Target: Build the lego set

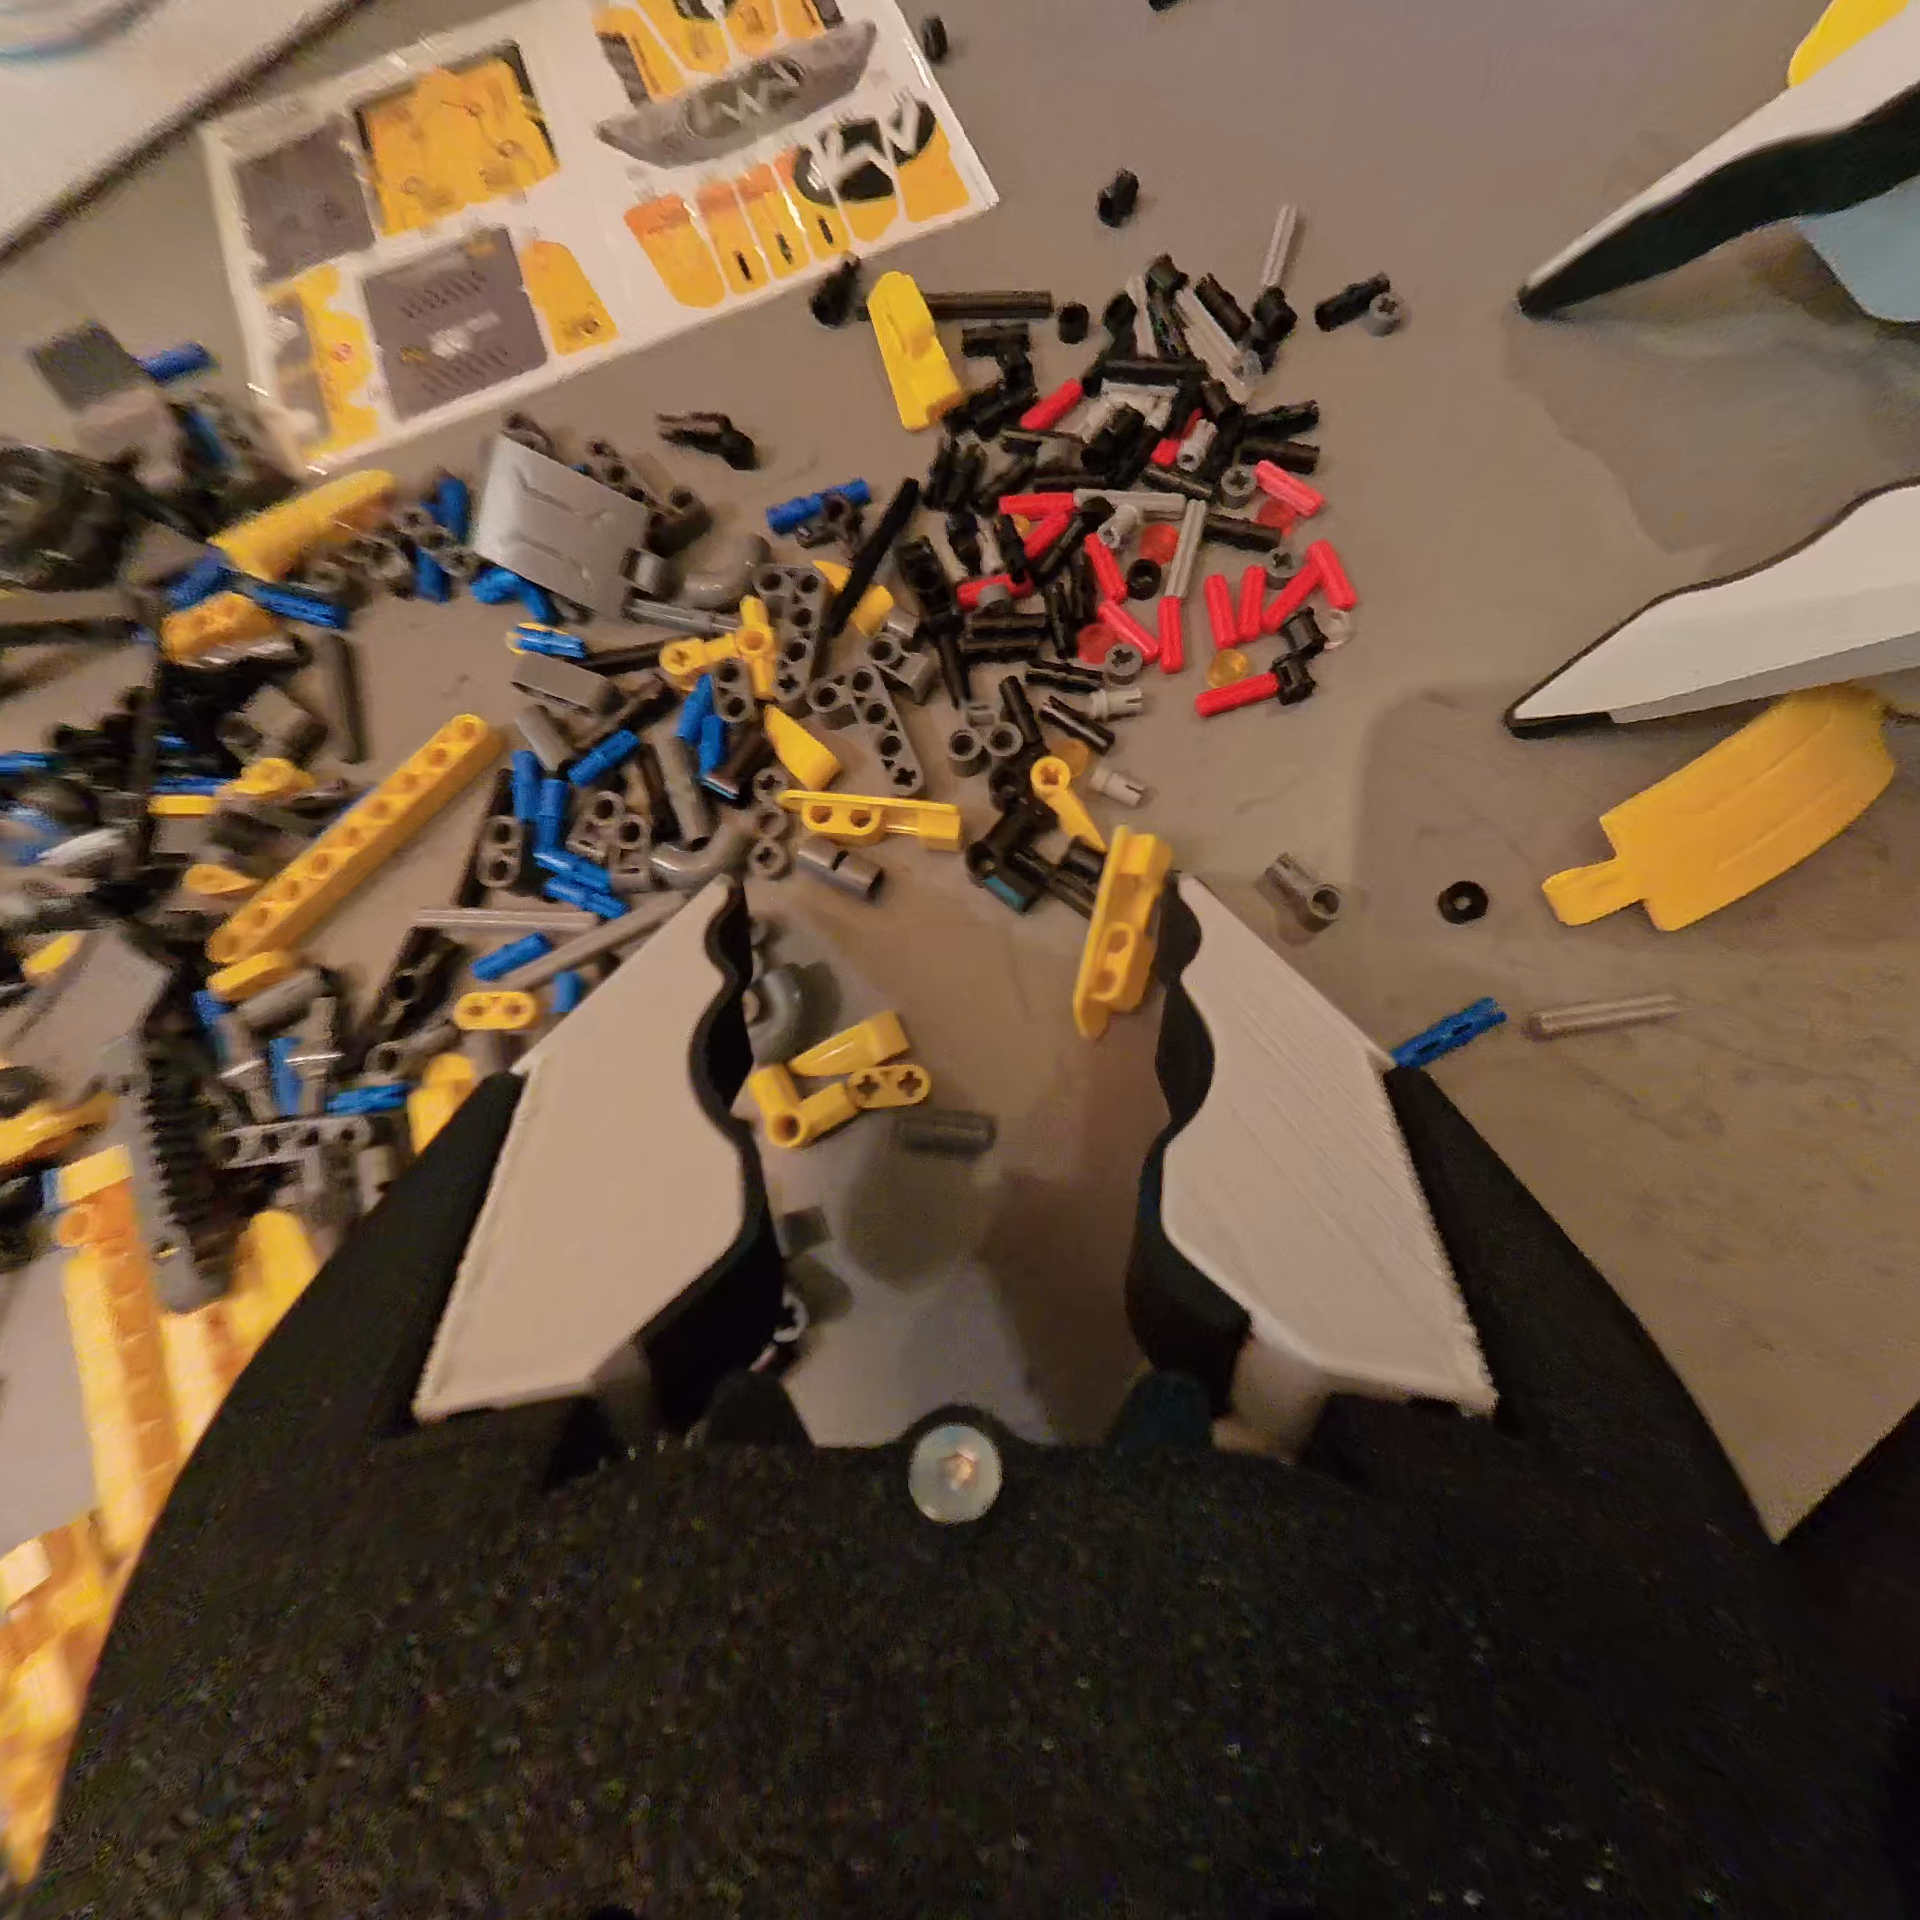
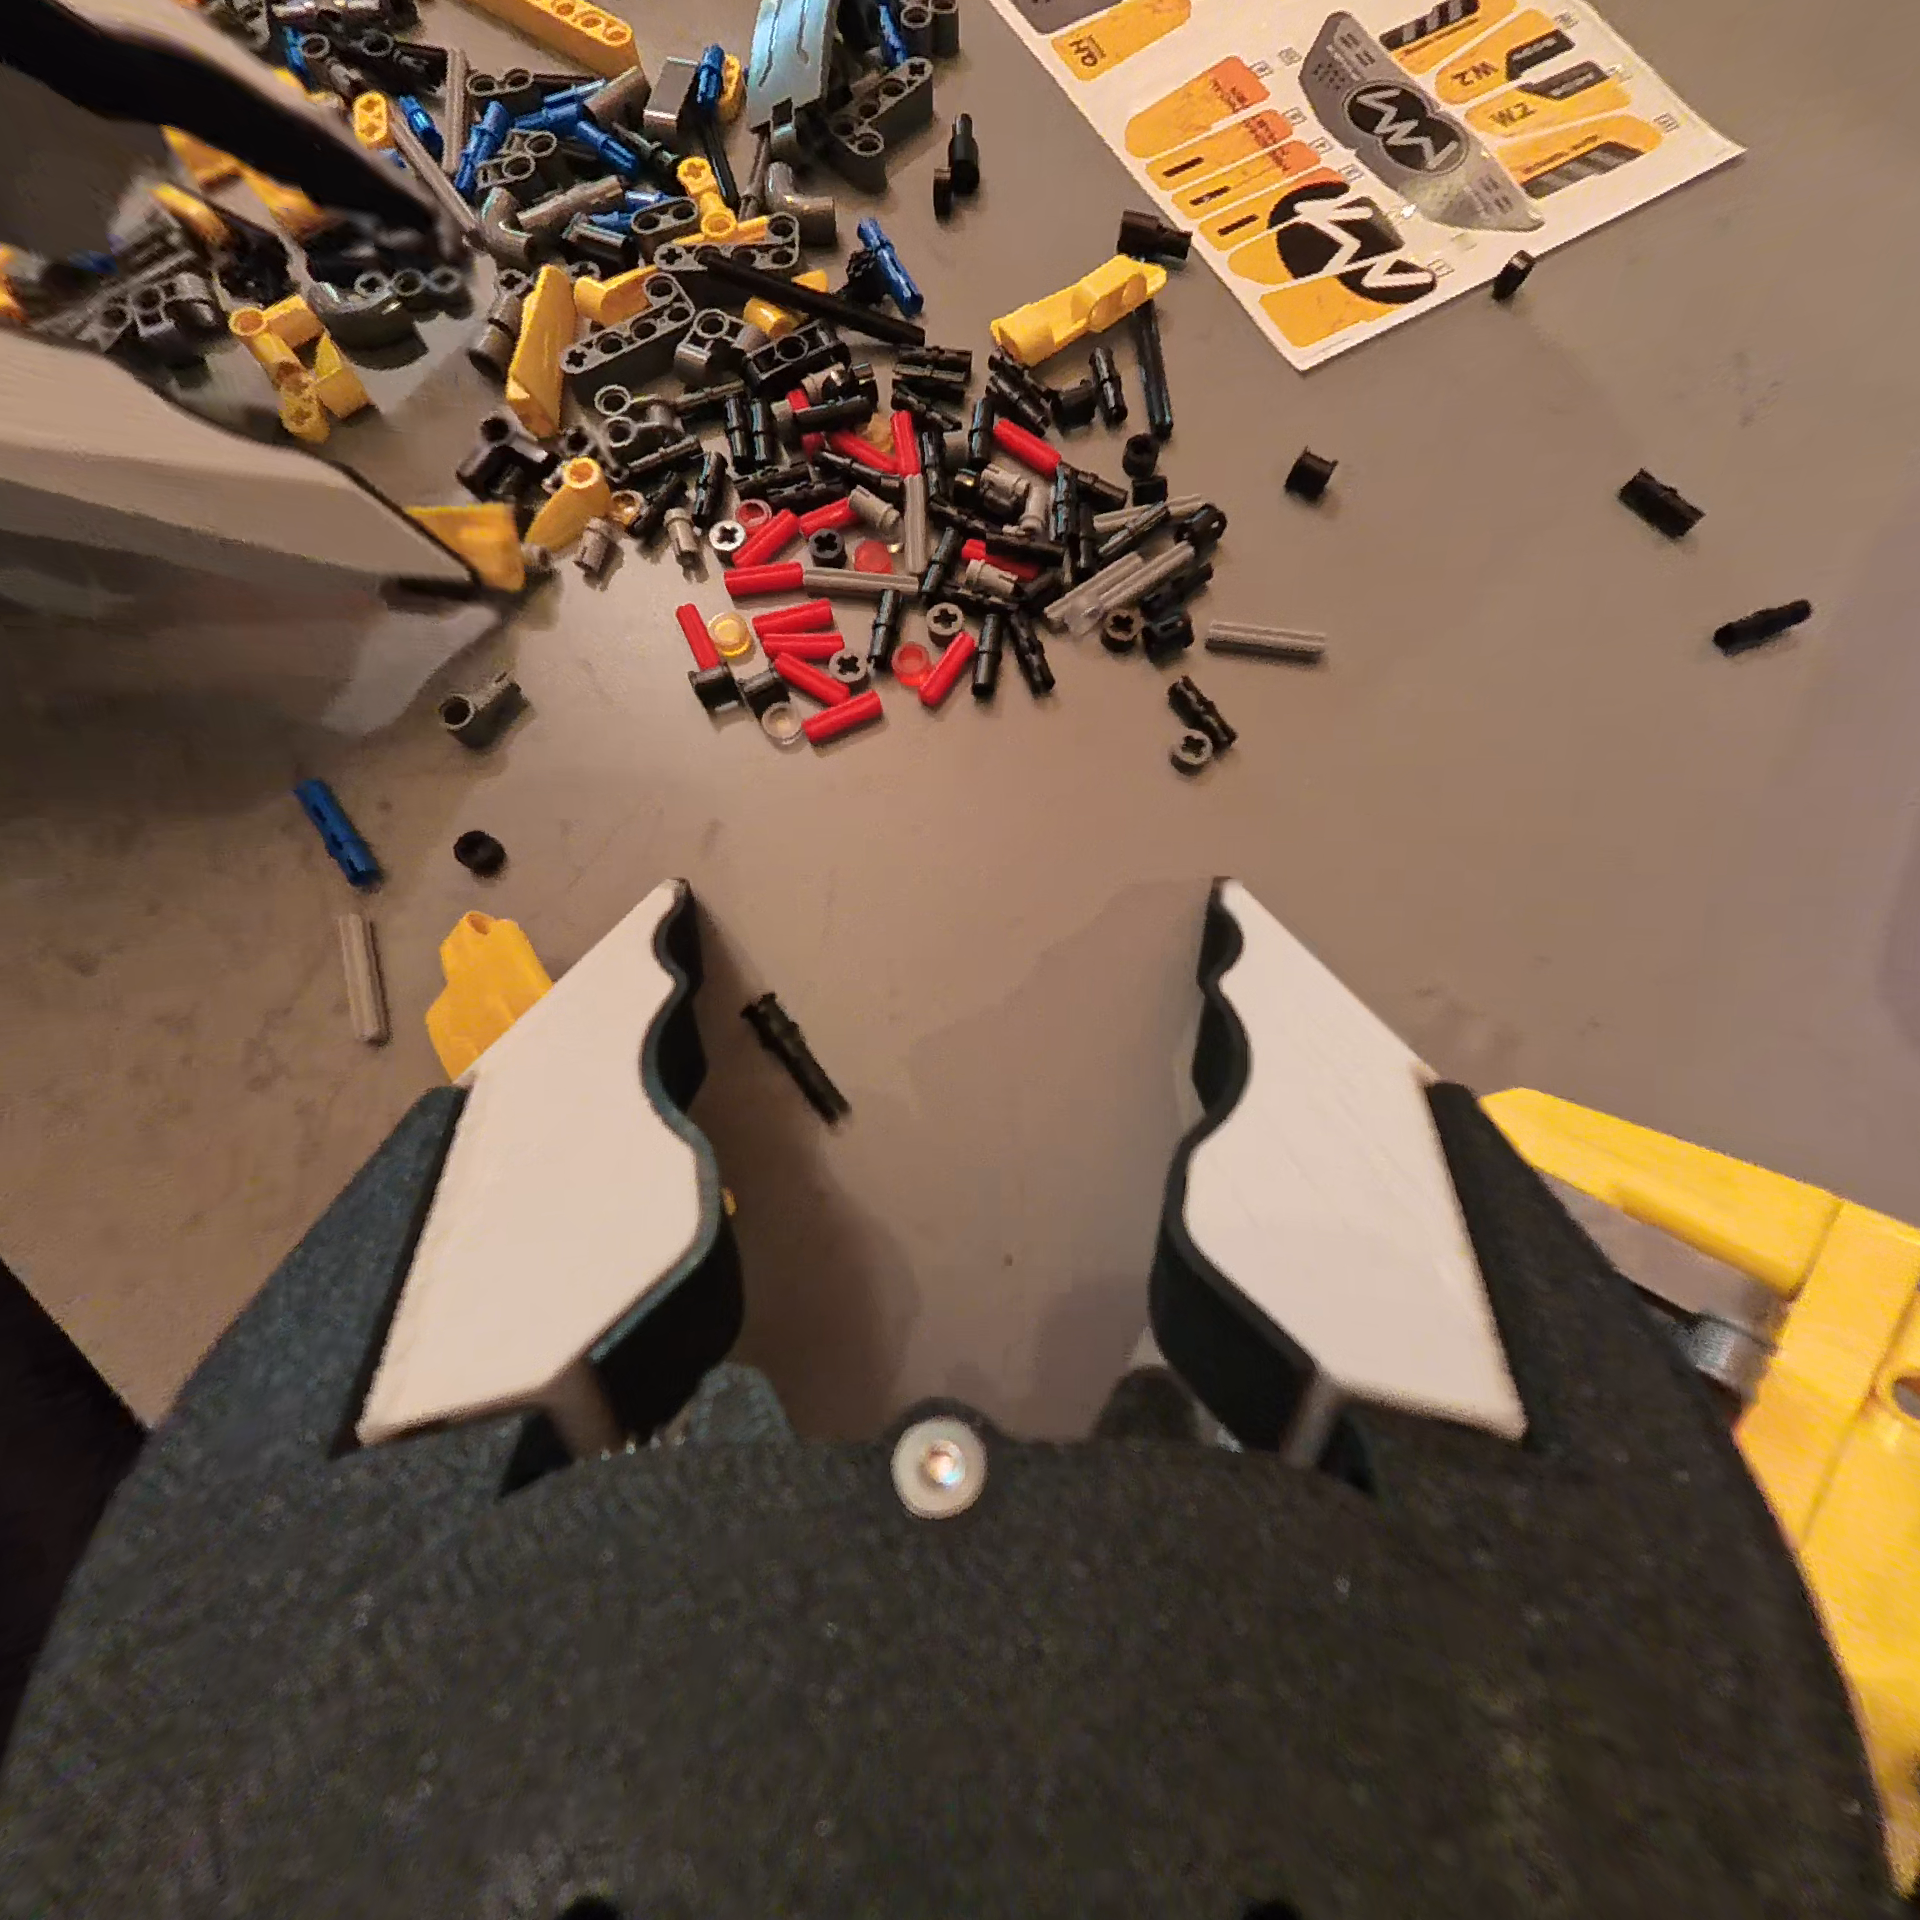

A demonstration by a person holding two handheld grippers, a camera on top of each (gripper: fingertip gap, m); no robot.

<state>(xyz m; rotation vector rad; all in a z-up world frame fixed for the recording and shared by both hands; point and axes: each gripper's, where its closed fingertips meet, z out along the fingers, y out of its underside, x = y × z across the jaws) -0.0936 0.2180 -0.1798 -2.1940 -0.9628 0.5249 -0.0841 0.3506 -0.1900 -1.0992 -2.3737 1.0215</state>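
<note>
Black grainy gripper point(image 1: 951, 904) bodies, 2 grey fingers, silver screw point(image 2: 940, 1466)

1. A white sticker sheet point(image 2: 1382, 156) on the grey table point(image 2: 1455, 831) bears yellow, orange and grey decals printed with short codes, small lettering and a zigzag logo
2. In the left wrist view the same sticker sheet point(image 1: 582, 208) is too blurred to read

Right gripper point(image 2: 951, 904) gapes over black pin point(image 2: 795, 1058).

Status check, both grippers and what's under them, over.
Left gripper open over small yellow plastic connectors. Right gripper open, empty, thin black plastic pin between jaws. Loose brick pile ahead.
</note>
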